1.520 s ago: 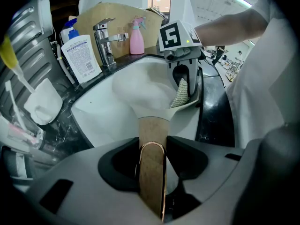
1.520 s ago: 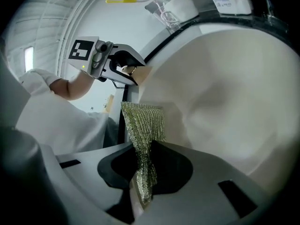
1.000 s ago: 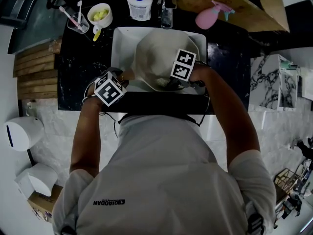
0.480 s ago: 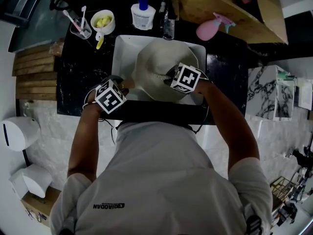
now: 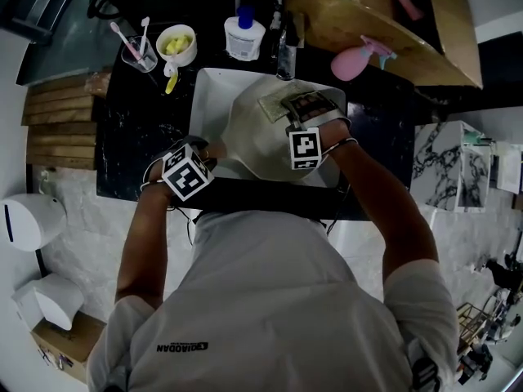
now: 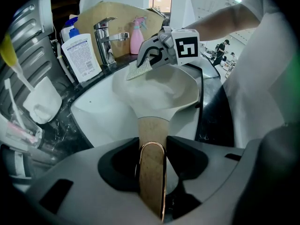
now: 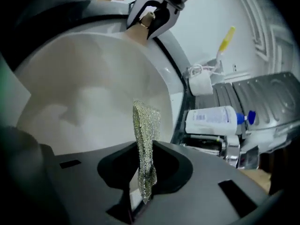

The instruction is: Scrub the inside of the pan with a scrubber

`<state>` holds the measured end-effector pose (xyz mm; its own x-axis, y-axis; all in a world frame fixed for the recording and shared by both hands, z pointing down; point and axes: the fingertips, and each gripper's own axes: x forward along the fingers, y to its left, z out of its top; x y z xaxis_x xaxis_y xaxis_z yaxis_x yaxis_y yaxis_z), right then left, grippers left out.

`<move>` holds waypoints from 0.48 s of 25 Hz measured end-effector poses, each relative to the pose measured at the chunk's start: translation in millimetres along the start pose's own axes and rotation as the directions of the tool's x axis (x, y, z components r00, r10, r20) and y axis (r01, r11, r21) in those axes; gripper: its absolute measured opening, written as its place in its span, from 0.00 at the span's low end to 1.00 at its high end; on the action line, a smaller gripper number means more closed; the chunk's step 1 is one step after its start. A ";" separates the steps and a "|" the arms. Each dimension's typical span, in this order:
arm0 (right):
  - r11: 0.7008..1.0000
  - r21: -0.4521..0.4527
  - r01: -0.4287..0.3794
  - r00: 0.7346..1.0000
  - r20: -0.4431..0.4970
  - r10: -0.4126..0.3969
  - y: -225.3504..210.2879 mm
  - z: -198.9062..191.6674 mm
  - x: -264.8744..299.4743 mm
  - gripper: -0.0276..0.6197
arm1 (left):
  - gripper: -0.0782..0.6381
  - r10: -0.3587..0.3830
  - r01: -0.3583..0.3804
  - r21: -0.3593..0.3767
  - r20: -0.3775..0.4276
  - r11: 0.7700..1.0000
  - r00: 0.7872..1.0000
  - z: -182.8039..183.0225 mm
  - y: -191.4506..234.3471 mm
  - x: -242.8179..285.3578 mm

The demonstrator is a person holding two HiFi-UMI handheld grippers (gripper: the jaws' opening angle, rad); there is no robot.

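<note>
A cream pan (image 5: 255, 141) sits tilted in the white sink (image 5: 207, 88). My left gripper (image 5: 211, 148) is shut on its wooden handle (image 6: 152, 139), seen between the jaws in the left gripper view; the pan bowl (image 6: 159, 90) lies ahead. My right gripper (image 5: 299, 104) is over the pan's far rim, shut on a metallic mesh scrubber (image 7: 145, 139). That scrubber (image 6: 139, 71) hangs from the right gripper (image 6: 152, 55) just above the pan's far side. In the right gripper view the pan's inside (image 7: 84, 93) fills the left, with the left gripper (image 7: 152, 15) at the far end.
A faucet (image 5: 283, 43) stands behind the sink beside a white soap bottle (image 5: 245, 35). A pink spray bottle (image 5: 359, 55) and a cardboard box (image 5: 376, 15) are at the back right. A cup with brushes (image 5: 135, 47) and a yellow-filled mug (image 5: 176, 43) stand at the back left.
My right gripper has moved with the scrubber from the pan's near side across to its far rim. The left gripper has stayed on the handle.
</note>
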<state>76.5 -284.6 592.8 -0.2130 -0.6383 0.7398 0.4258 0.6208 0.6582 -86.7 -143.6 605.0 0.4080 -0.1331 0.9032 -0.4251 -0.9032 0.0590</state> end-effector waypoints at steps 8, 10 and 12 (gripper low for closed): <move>0.957 -0.249 0.149 0.987 0.098 -0.128 -10.2 31.3 25.4 0.18 | 0.37 -0.002 0.002 -0.004 -0.002 1.000 1.000 -0.6 -0.2 0.2; 0.917 -0.387 0.100 0.994 0.005 -0.106 -3.2 12.5 38.7 0.18 | 0.37 -0.004 0.004 -0.005 -0.003 1.000 1.000 -0.5 0.0 0.5; 0.889 -0.454 0.065 0.994 -0.045 -0.095 0.0 0.0 49.4 0.18 | 0.37 -0.003 0.003 -0.004 -0.002 1.000 1.000 0.1 1.0 0.7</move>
<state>66.0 -316.1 629.4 -0.2130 -0.7142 0.6668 0.7635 0.3041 0.5696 -86.8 -144.7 605.7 0.4077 -0.1293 0.9039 -0.4269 -0.9021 0.0635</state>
